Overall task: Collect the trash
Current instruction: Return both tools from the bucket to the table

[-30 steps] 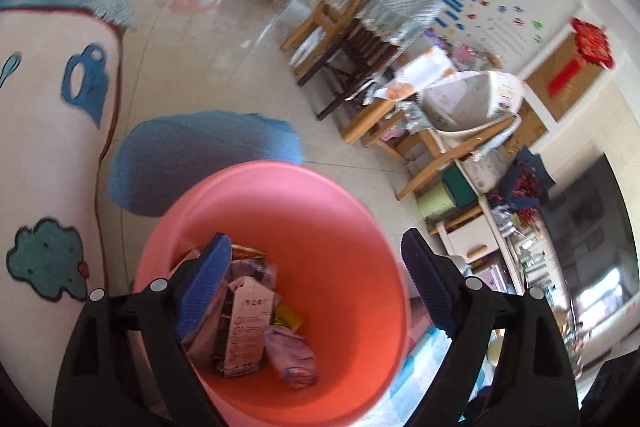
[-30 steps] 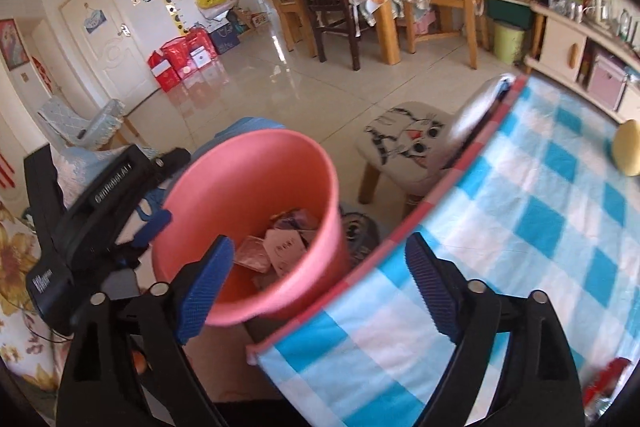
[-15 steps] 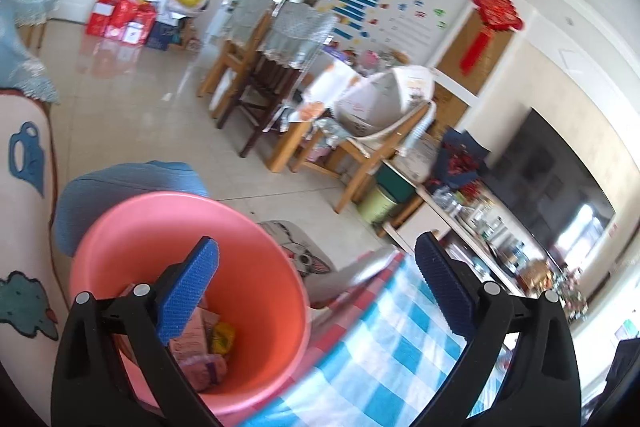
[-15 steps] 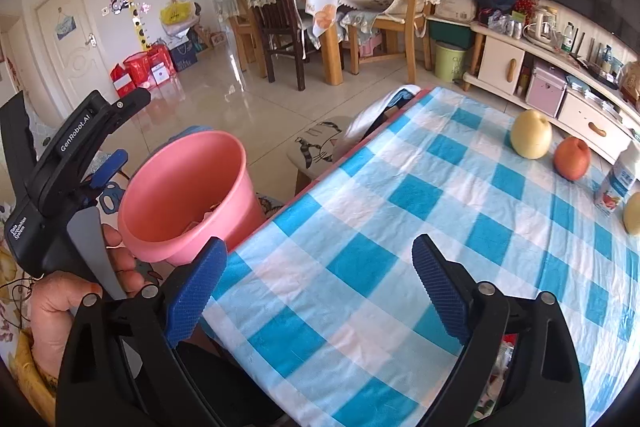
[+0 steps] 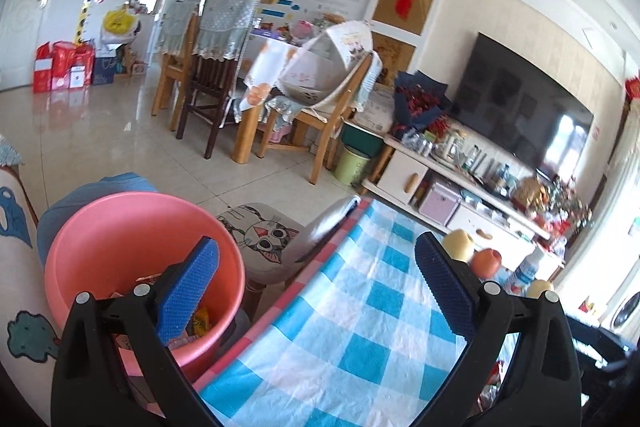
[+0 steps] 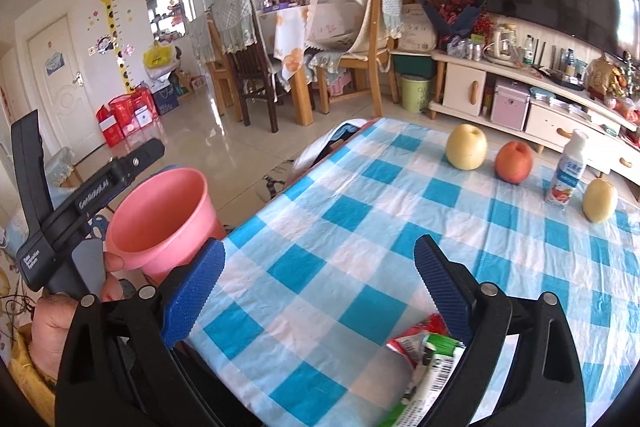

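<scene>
- The trash wrappers (image 6: 426, 363), a crumpled red packet with a green-and-white carton, lay on the checked tablecloth (image 6: 360, 227) at its near edge, on the opposite side of the cloth from the pink bin (image 6: 164, 215).
- Their long axis looked to run from the red end, farther in on the cloth, toward the near edge, roughly along the right gripper's line of sight; the lower end was cut off by the picture.
- The right gripper (image 6: 318, 287) hung just above them, its jaws having just been opening wider, nothing between the pads; the wrappers sat under its right-hand finger (image 6: 440, 287) rather than centred.
- The left gripper (image 5: 316, 287) stood spread wide and empty beside the pink bin (image 5: 120, 247), well away from the wrappers, which its own view did not show.
- So the right hand seemed the nearer; a small shift toward the wrappers and a dip would probably be needed.
- The fruit and the bottle (image 6: 568, 173) stood at the cloth's far edge, well clear.
</scene>
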Demonstrator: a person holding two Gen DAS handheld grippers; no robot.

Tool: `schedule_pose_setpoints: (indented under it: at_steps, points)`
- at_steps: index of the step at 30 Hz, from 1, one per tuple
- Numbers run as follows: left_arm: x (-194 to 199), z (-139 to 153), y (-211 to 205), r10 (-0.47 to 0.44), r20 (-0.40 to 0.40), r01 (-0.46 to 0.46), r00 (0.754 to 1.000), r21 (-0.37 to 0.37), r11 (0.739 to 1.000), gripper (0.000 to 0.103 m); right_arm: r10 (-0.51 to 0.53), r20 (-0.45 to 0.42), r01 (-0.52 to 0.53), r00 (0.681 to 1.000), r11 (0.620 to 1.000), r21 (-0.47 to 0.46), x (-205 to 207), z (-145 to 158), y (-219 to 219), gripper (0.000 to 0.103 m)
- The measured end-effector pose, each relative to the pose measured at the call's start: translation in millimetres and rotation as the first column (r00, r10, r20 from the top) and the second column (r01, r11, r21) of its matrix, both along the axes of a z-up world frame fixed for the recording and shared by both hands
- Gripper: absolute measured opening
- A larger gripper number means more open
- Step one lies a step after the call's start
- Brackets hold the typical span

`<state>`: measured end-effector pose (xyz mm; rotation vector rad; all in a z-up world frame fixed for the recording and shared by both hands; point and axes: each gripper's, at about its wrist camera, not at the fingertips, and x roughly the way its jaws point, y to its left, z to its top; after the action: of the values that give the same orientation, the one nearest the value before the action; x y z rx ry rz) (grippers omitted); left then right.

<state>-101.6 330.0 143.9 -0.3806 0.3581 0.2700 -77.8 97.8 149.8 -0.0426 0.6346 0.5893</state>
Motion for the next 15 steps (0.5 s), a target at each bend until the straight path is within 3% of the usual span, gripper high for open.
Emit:
schedule_pose_setpoints:
  at_steps: [15]
  points:
    - [1,-4,-75,-0.169,-0.067,0.175,0.983,0.108,0.979,0.099,-0.086,0.056,0.084,0.995,0.996,0.022,-4,6,-63,0.098]
